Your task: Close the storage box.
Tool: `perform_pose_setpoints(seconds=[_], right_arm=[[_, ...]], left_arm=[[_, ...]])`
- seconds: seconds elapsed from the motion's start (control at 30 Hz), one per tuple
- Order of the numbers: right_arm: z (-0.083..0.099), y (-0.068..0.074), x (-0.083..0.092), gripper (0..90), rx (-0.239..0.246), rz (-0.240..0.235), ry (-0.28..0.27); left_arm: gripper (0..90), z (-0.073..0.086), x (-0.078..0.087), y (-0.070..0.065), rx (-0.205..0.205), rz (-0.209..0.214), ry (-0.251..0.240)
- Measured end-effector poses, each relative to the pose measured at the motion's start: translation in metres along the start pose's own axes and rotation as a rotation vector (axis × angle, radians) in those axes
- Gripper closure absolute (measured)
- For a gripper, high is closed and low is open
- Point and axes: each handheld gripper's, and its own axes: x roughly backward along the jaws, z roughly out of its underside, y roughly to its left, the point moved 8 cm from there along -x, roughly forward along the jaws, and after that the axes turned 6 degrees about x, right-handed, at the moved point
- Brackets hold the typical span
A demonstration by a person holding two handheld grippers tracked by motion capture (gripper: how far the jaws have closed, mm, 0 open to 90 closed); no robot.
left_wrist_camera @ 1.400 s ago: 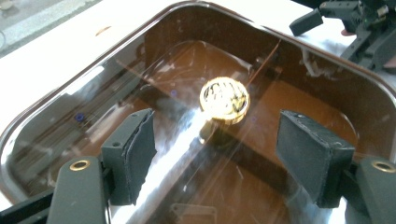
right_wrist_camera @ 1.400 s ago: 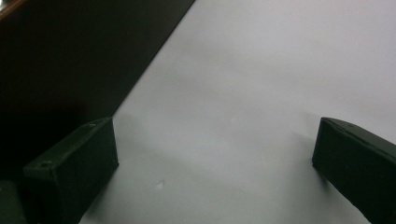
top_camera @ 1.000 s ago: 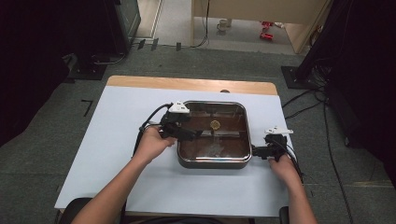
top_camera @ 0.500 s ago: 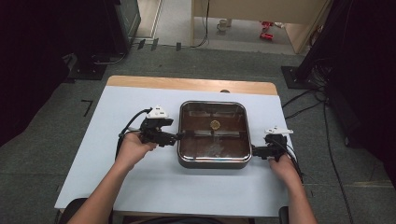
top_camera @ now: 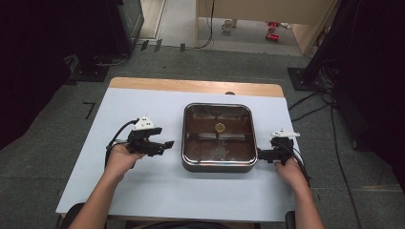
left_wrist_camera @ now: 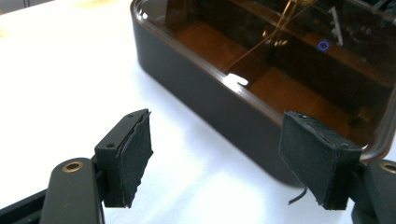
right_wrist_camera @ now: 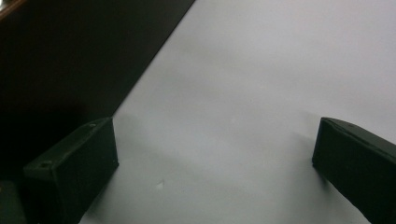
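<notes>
A square dark pan with a brownish inside stands in the middle of the white table; a clear lid with a small round knob seems to lie on it. My left gripper hovers just left of the pan, jaws open and pointing at it, nothing between them. In the left gripper view the left gripper faces the pan's dark side wall. My right gripper sits at the pan's right side, open. In the right gripper view the right gripper has bare table between its jaws, with the pan wall at the upper left.
The white table top has free room to the left and front of the pan. A wooden strip runs along its far edge. Cables lie on the floor at the right, and dark stands are at both back corners.
My left gripper has moved left and down, from over the pan's left edge to the table beside the pan. The right gripper has stayed put.
</notes>
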Motion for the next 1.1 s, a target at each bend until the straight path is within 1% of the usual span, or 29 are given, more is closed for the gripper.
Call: perform_pose_setpoints(seconds=[0.1,0.2,0.27,0.37,0.4,0.43,0.53,0.7,0.8,0.83,0.9,0.97,1.0,1.03,1.1], right_arm=[[0.000,0.000,0.000,0.0,0.000,0.000,0.000],[0.000,0.000,0.000,0.0,0.000,0.000,0.000],[0.000,0.000,0.000,0.0,0.001,0.000,0.000],[0.000,0.000,0.000,0.0,0.001,0.001,-0.001],[0.000,0.000,0.000,0.0,0.000,0.000,0.000],[0.000,0.000,0.000,0.0,0.000,0.000,0.000],[0.000,0.000,0.000,0.0,0.000,0.000,0.000],[0.000,0.000,0.000,0.0,0.000,0.000,0.000],[0.000,0.000,0.000,0.0,0.001,0.001,-0.001],[0.000,0.000,0.000,0.0,0.001,0.000,0.000],[0.000,0.000,0.000,0.0,0.000,0.000,0.000],[0.000,0.000,0.000,0.0,0.001,0.000,0.000],[0.000,0.000,0.000,0.0,0.001,0.000,0.000],[0.000,0.000,0.000,0.0,0.001,0.000,0.000],[0.000,0.000,0.000,0.0,0.001,0.000,0.000]], left_arm=[[25.0,0.009,0.000,0.004,-0.009,-0.007,0.004],[24.9,0.019,-0.002,0.010,-0.010,-0.025,0.033],[24.9,0.024,-0.003,0.013,-0.011,-0.031,0.039],[24.5,0.031,-0.009,0.018,0.001,-0.045,0.063],[24.7,0.034,-0.011,0.019,0.009,-0.047,0.080],[24.6,0.037,-0.014,0.019,0.019,-0.044,0.100],[24.6,0.041,-0.019,0.021,0.024,-0.043,0.123],[24.7,0.046,-0.028,0.023,0.023,-0.075,0.157],[25.0,0.051,-0.033,0.020,0.013,-0.068,0.191],[22.5,0.052,-0.034,0.018,0.000,-0.067,0.196],[21.3,0.052,-0.034,0.018,-0.003,-0.077,0.196],[20.0,0.053,-0.035,0.017,0.011,-0.075,0.174],[19.4,0.054,-0.035,0.017,0.005,-0.080,0.153],[18.9,0.055,-0.035,0.016,-0.002,-0.087,0.144],[18.7,0.056,-0.037,0.014,-0.032,-0.123,0.137]])
